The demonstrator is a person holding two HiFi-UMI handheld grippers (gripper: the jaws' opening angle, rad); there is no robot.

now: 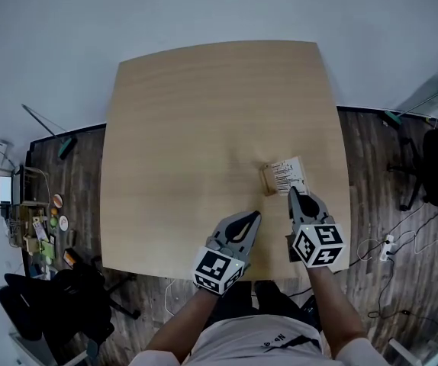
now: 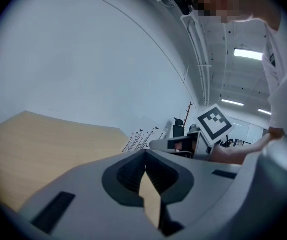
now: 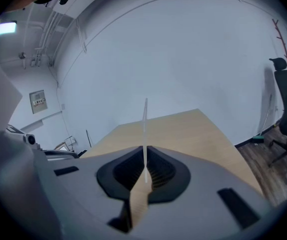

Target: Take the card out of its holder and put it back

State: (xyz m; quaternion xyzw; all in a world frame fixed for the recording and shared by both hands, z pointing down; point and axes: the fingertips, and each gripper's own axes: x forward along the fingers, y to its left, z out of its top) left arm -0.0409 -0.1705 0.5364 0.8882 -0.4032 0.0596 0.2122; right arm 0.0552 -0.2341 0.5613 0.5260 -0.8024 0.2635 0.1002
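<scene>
The right gripper (image 1: 293, 195) pinches the card (image 1: 288, 174) by one edge, holding it just beside the small wooden holder (image 1: 268, 180) on the table (image 1: 204, 113); the left gripper (image 1: 254, 216) hovers near, jaws pressed together on nothing. The card looks to be out of the holder; slotting it back in is what remains.

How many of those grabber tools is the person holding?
2. The left gripper hovers near the table's front edge, shut and empty; the right gripper, beside it, pinches the card.
</scene>
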